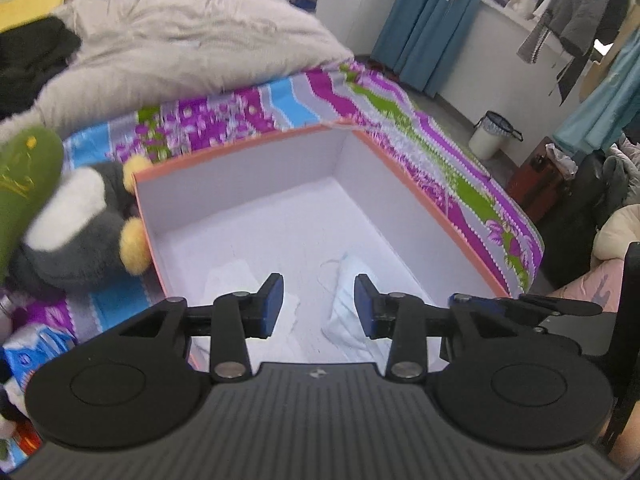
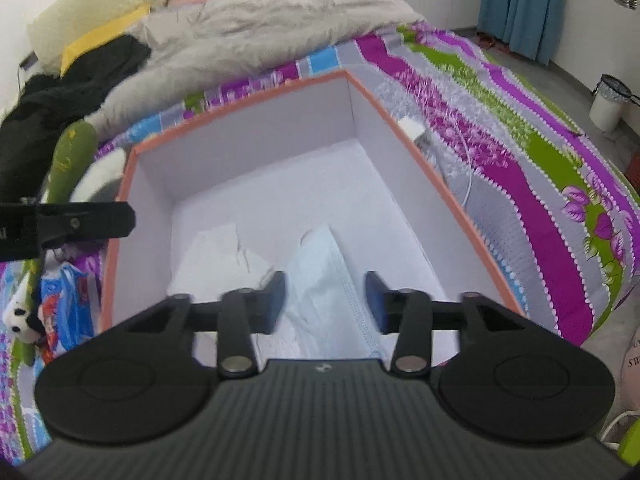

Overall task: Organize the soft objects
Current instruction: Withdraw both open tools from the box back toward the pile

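An open box with orange rim (image 1: 424, 196) (image 2: 424, 152) and white inside sits on the patterned bed. In it lie a white tissue (image 1: 232, 280) (image 2: 216, 256) and a pale blue face mask (image 1: 348, 304) (image 2: 320, 280). My left gripper (image 1: 319, 304) is open and empty above the box's near end. My right gripper (image 2: 325, 300) is open and empty above the mask. A grey, white and yellow plush toy (image 1: 80, 224) with a green part (image 1: 24, 176) lies left of the box. It also shows in the right wrist view (image 2: 72, 160).
A blue printed packet (image 1: 36, 348) (image 2: 64, 304) and a small panda toy (image 2: 20, 316) lie at the near left. A grey duvet (image 1: 180, 44) and black clothes (image 2: 68, 88) cover the far bed. A white charger with cable (image 2: 416, 128) lies right of the box. A bin (image 1: 490, 134) stands on the floor.
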Motion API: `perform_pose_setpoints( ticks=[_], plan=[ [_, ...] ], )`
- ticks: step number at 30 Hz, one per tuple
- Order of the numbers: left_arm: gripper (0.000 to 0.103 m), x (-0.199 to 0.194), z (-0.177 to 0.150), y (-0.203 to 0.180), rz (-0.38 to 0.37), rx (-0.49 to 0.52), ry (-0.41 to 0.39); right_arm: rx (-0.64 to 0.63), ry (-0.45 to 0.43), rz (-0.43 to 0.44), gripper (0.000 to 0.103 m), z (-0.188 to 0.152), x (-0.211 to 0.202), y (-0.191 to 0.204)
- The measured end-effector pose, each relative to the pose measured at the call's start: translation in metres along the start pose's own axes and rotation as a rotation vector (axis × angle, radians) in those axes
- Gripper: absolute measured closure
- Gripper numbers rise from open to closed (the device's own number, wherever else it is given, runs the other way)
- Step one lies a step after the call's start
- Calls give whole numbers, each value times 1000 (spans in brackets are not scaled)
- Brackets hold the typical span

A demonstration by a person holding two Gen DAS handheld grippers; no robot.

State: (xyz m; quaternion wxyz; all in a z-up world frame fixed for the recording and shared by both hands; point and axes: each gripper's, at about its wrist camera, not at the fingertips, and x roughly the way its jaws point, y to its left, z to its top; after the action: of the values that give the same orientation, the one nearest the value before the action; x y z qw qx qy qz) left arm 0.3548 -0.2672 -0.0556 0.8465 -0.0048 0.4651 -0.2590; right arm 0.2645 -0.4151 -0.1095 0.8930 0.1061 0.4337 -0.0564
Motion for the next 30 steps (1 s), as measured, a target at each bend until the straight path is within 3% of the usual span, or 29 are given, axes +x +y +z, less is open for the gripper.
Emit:
perform_pose_setpoints(
  ticks=[1, 10, 17, 30],
  plan=[
    [58, -6, 0, -1, 3, 9, -16, 4, -20, 3, 42, 0, -5, -1],
    [58, -63, -16, 1, 9, 48, -147, -5, -182, 41, 42, -11, -58, 8],
    [58, -108, -50, 2, 26, 94, -233, -77, -281, 83, 42, -33, -91, 35],
    [58, -171, -99, 15, 40, 107, -330, -136, -351, 162, 42, -66, -125, 65]
  ],
)
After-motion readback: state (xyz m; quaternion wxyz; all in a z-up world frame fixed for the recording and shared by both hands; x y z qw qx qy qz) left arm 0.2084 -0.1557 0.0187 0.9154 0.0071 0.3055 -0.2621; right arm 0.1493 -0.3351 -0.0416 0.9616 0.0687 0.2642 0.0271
